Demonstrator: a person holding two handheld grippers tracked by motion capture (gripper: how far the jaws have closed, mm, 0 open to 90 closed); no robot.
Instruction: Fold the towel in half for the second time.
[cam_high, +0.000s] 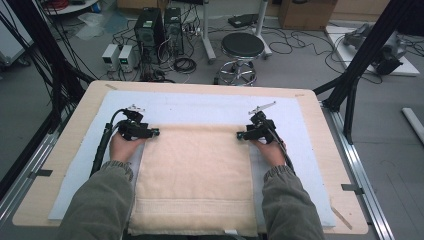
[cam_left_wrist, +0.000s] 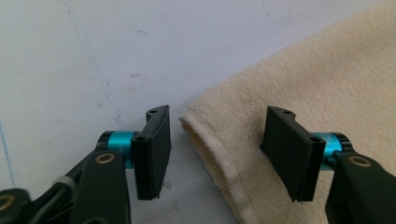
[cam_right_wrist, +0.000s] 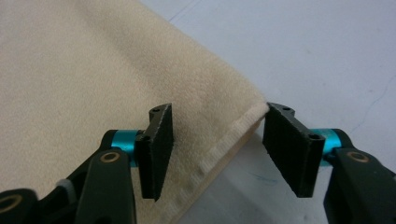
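Note:
A folded cream towel (cam_high: 195, 175) lies flat on a white mat (cam_high: 200, 107) that covers the wooden table (cam_high: 320, 135). My left gripper (cam_high: 156, 133) sits low at the towel's far left corner. In the left gripper view its jaws (cam_left_wrist: 222, 156) stand apart astride that corner (cam_left_wrist: 205, 140), and the pads do not press on it. My right gripper (cam_high: 241, 135) is at the far right corner. In the right gripper view it (cam_right_wrist: 224, 151) is open, with the hemmed edge (cam_right_wrist: 229, 140) between the jaws and the corner tip close to one pad (cam_right_wrist: 289, 149).
Both sleeved forearms come in from the bottom beside the towel. Bare mat lies beyond and beside the towel. Past the table's far edge stand a black stool (cam_high: 242, 47), computer towers (cam_high: 150, 27) and floor cables. A black frame post (cam_high: 360, 65) rises at the right.

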